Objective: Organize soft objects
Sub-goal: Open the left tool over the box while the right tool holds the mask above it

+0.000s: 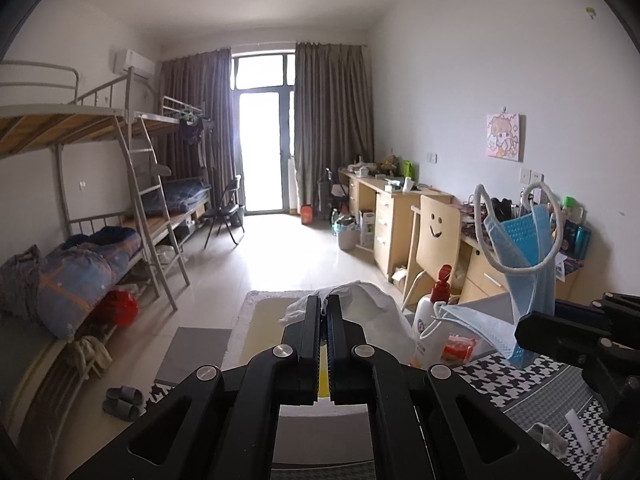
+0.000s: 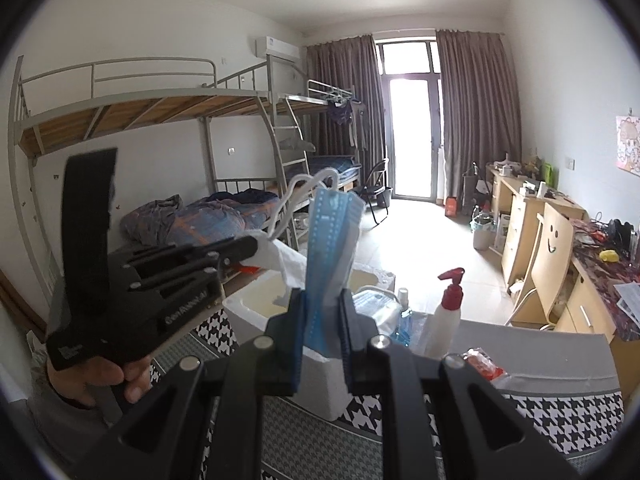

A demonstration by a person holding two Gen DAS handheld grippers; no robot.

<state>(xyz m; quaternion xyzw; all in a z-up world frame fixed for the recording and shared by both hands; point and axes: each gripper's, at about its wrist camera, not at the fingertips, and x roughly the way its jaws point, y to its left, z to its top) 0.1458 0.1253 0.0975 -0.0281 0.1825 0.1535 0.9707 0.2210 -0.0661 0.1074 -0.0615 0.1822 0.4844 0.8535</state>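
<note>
My right gripper point(image 2: 322, 300) is shut on a folded blue face mask point(image 2: 334, 240), held upright with its white ear loops at the top; the mask also shows in the left wrist view point(image 1: 528, 256) at the right. My left gripper point(image 1: 324, 312) is shut on a thin white plastic bag point(image 1: 360, 304), which also shows in the right wrist view point(image 2: 280, 258) beside the mask. Both are held above a white foam box point(image 2: 256, 300). Another pale blue mask point(image 1: 476, 324) lies on the table.
A white pump bottle with a red top point(image 2: 450, 304), a small blue bottle point(image 2: 404, 320) and a red packet point(image 2: 480, 362) stand on the houndstooth-patterned table point(image 2: 560, 412). Bunk beds point(image 2: 160, 120) line the left wall, desks and a wooden chair point(image 2: 554, 248) the right.
</note>
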